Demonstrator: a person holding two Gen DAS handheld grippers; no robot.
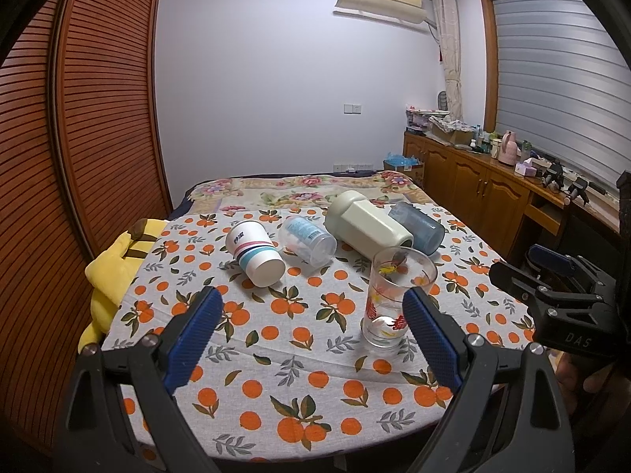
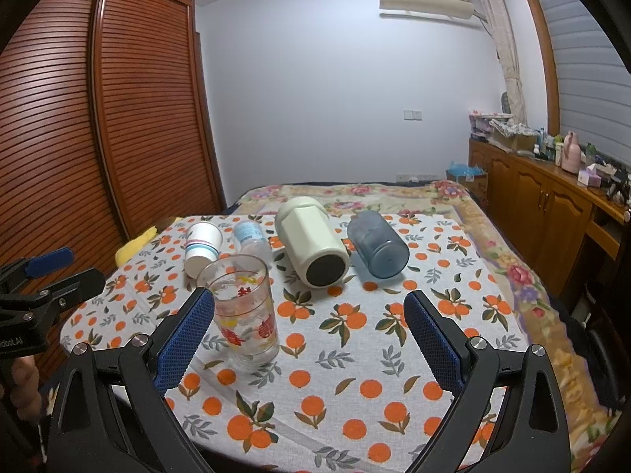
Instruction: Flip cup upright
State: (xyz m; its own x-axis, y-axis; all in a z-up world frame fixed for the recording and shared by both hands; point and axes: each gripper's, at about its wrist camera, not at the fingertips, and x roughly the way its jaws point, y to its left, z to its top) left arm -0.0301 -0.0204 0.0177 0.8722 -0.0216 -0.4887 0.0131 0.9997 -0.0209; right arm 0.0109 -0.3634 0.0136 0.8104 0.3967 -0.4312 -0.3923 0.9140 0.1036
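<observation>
A clear glass with red and yellow prints point(image 1: 396, 299) stands upright on the orange-print cloth; it also shows in the right wrist view point(image 2: 246, 311). Behind it several cups lie on their sides: a striped paper cup point(image 1: 256, 254) point(image 2: 202, 246), a clear plastic cup point(image 1: 307, 240) point(image 2: 252, 238), a cream faceted mug point(image 1: 366, 224) point(image 2: 311, 240) and a blue-grey tumbler point(image 1: 418, 226) point(image 2: 376, 248). My left gripper point(image 1: 311, 315) is open and empty, its right finger just beside the glass. My right gripper point(image 2: 309, 319) is open and empty, its left finger beside the glass.
The cloth-covered table point(image 2: 355, 374) stands before a bed with a floral cover point(image 2: 394, 193). A yellow plush point(image 1: 110, 272) lies at the table's left edge. A wooden wardrobe point(image 1: 79, 118) is on the left, a cluttered sideboard point(image 1: 493, 173) on the right.
</observation>
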